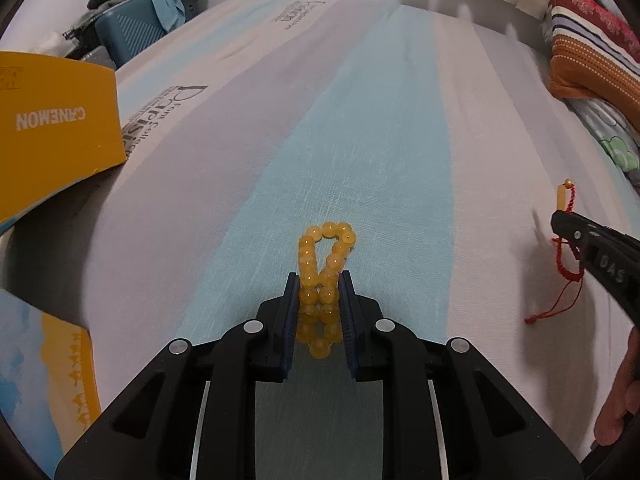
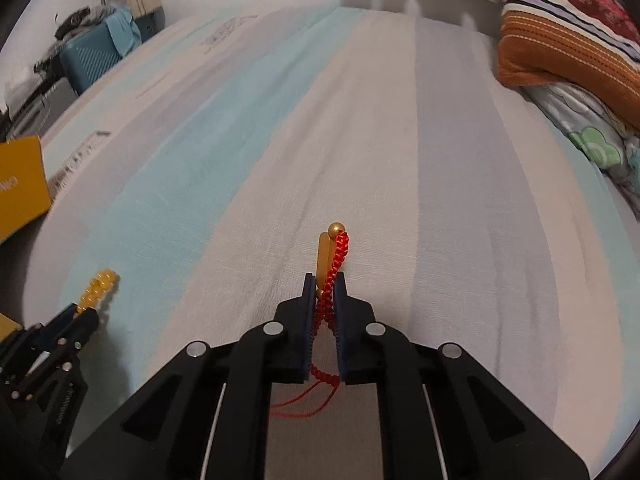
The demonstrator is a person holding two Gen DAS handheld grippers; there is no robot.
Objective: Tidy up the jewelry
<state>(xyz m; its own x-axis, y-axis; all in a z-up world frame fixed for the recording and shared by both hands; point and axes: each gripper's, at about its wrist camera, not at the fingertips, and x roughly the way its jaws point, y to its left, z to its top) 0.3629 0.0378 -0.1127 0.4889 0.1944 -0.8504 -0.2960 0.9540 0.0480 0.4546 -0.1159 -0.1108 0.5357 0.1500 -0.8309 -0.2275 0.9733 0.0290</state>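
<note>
My left gripper (image 1: 319, 278) is shut on a yellow bead bracelet (image 1: 326, 256), squeezed flat between the pads and held above the striped bed sheet (image 1: 360, 120). It also shows in the right wrist view (image 2: 100, 286), at the tip of the left gripper (image 2: 86, 312). My right gripper (image 2: 324, 280) is shut on a red braided cord bracelet (image 2: 334, 268) with a gold bar and gold bead. Its loose red threads hang under the jaws. In the left wrist view the right gripper (image 1: 560, 220) holds this red bracelet (image 1: 568, 200) at the right edge.
A yellow box (image 1: 56, 120) stands at the left, also in the right wrist view (image 2: 20, 184). Another blue and yellow box (image 1: 44, 376) lies at lower left. Striped pillows (image 2: 568, 40) and a patterned quilt (image 2: 600, 148) lie at right. A teal suitcase (image 1: 128, 32) stands beyond the bed.
</note>
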